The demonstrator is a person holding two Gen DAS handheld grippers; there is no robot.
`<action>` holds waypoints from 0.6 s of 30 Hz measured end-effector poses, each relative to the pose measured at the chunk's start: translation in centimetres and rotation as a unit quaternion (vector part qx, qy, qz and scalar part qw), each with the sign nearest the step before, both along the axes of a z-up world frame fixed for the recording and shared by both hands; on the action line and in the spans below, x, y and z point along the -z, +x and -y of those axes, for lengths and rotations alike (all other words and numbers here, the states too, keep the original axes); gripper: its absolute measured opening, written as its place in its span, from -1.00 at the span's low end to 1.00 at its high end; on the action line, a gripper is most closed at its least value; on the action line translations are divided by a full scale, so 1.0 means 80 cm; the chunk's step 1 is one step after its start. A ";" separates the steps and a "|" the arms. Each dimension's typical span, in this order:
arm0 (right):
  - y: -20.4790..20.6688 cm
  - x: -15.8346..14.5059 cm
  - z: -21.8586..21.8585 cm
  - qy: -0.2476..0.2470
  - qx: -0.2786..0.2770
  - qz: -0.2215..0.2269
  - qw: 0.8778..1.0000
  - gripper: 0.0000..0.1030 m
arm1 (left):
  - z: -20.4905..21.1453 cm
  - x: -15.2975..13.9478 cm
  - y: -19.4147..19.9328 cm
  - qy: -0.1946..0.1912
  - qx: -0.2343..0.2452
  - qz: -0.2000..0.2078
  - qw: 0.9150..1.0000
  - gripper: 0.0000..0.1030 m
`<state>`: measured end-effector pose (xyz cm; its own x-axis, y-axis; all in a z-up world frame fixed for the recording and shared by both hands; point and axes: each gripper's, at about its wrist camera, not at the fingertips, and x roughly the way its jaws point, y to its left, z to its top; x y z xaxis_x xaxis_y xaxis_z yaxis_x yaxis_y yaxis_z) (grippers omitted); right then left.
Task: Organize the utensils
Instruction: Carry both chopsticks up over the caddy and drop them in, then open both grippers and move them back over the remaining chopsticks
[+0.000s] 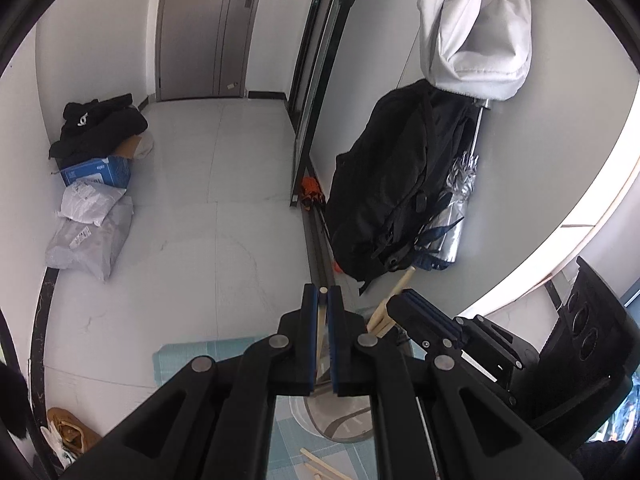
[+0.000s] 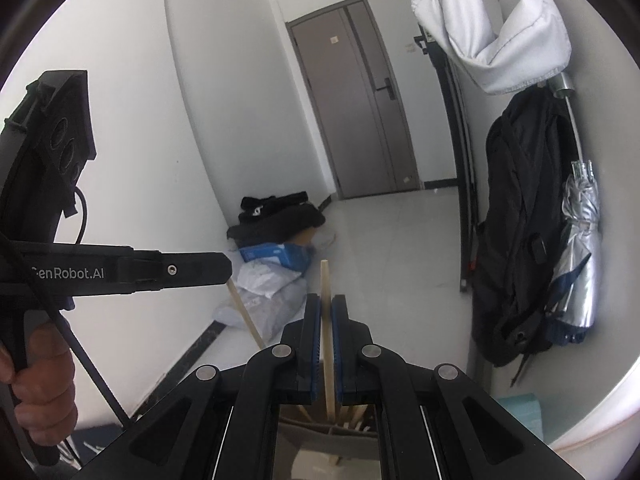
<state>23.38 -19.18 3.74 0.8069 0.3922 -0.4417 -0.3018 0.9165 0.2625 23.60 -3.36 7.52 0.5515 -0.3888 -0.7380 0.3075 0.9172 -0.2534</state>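
My left gripper (image 1: 323, 294) is shut on a wooden chopstick (image 1: 320, 334) that runs between its blue pads. My right gripper (image 2: 326, 300) is shut on another wooden chopstick (image 2: 326, 292) that stands upright and sticks out past the fingertips. In the left wrist view the right gripper (image 1: 404, 304) sits just to the right, with chopstick ends (image 1: 394, 294) poking out beside it. Below the grippers is a round holder (image 1: 340, 426) on a light blue mat (image 1: 180, 360). Several chopsticks (image 2: 352, 416) stand in the holder. Loose chopsticks (image 1: 320, 466) lie on the mat.
A black backpack (image 1: 396, 184) and a silver umbrella (image 1: 456, 216) hang on the right wall under a white cloth (image 1: 476, 28). Parcels and a blue box (image 1: 96, 172) lie on the floor at the left. A grey door (image 2: 360, 100) is at the far end.
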 end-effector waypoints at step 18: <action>-0.096 -0.040 0.058 -0.010 0.009 -0.015 1.000 -0.18 | -0.027 -0.046 -0.091 -0.024 -0.103 0.068 0.992 0.32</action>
<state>15.74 -23.83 6.91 0.7998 0.3682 -0.4741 -0.2769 0.9270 0.2530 16.36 -1.21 11.21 0.7163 -0.2909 -0.6342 0.1500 0.9519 -0.2672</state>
